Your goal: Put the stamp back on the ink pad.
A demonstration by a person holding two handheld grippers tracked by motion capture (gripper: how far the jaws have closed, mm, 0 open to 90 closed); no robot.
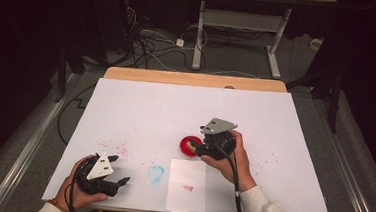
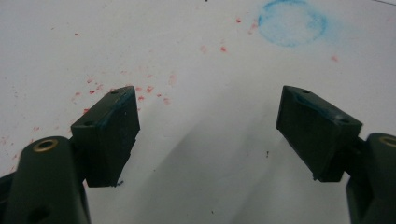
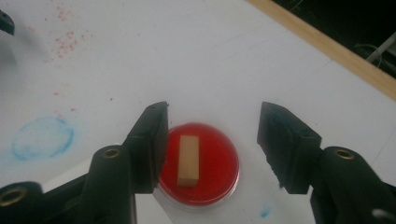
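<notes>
A round red dish point(image 3: 215, 163) sits on the white table sheet, and a small tan wooden block point(image 3: 188, 161) lies in it. My right gripper point(image 3: 213, 121) hangs just over the dish, open, with its jaws to either side of the block and not touching it. In the high view the right gripper point(image 1: 193, 147) is right of centre, at the dish point(image 1: 187, 146). My left gripper point(image 1: 120, 169) rests open near the front left corner. Between the left gripper's point(image 2: 208, 100) jaws lies only bare sheet.
A white paper slip point(image 1: 187, 185) with a small red mark point(image 1: 187, 187) lies at the front edge, below the dish. A blue ring stain point(image 1: 156, 173) sits left of it, and red specks point(image 1: 110, 145) are scattered near the left gripper. The table's wooden edge point(image 1: 193, 79) runs along the far side.
</notes>
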